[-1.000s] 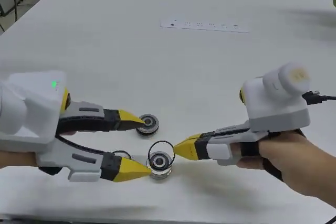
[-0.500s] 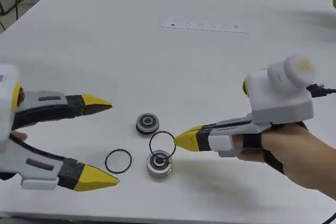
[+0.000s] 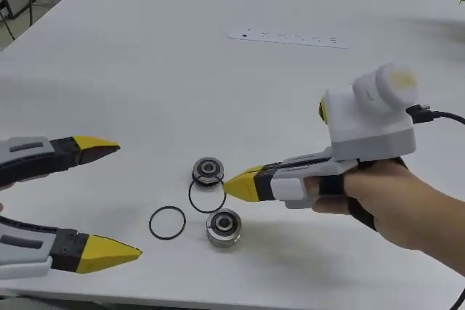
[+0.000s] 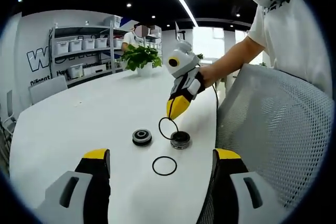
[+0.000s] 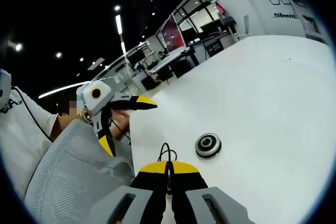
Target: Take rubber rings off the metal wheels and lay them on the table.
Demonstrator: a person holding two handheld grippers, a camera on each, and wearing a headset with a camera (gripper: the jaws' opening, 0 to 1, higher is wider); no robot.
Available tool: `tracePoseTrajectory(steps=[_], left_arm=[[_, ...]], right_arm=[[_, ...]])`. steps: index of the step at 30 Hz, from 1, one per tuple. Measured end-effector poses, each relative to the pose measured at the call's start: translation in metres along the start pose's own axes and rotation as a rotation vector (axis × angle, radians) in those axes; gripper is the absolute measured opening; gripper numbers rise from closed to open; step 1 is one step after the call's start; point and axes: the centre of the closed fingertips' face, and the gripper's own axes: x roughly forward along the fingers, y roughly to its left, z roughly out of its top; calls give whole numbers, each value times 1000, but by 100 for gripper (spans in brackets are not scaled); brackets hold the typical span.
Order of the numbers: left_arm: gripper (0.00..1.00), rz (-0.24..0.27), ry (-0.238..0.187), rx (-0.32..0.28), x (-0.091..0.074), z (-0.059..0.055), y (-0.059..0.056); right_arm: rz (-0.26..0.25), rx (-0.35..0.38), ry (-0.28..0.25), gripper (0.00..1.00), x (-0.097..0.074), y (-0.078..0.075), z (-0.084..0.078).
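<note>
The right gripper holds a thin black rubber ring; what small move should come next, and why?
Probably lower the right gripper beside the loose black rubber ring on the white table and open it: its held thin black ring hangs free of the near metal wheel and the far metal wheel.

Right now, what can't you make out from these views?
- Head view: whether the far wheel carries a rubber ring; too small, and the held ring overlaps it.
- Head view: left gripper body, cut off by the left edge.
- Right gripper view: how much ring the right gripper pinches; its own jaws cover it.
- Head view: white strip markings; too small.
</note>
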Motion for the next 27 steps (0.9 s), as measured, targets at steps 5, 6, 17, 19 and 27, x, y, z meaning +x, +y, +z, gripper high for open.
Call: tracePoseTrajectory(steps=[5,6,17,19,27], left_arm=[[80,6,3,-24,-3,-4,-4],[80,9,6,-27,-4,-6,-5],[81,8,16,-44,-6,-10,-8],[81,11,19,-48,-5,-11,-7],[81,24,25,-64,-3,-15,-4]], right_arm=[[18,-27,30,0,12,6,-2],[24,-32,40,0,15,7,-4],[40,-63,119,0,39,13,-16],[28,-73,131,0,43,10,-18],[-4,-59,166,0,49,1,-22]])
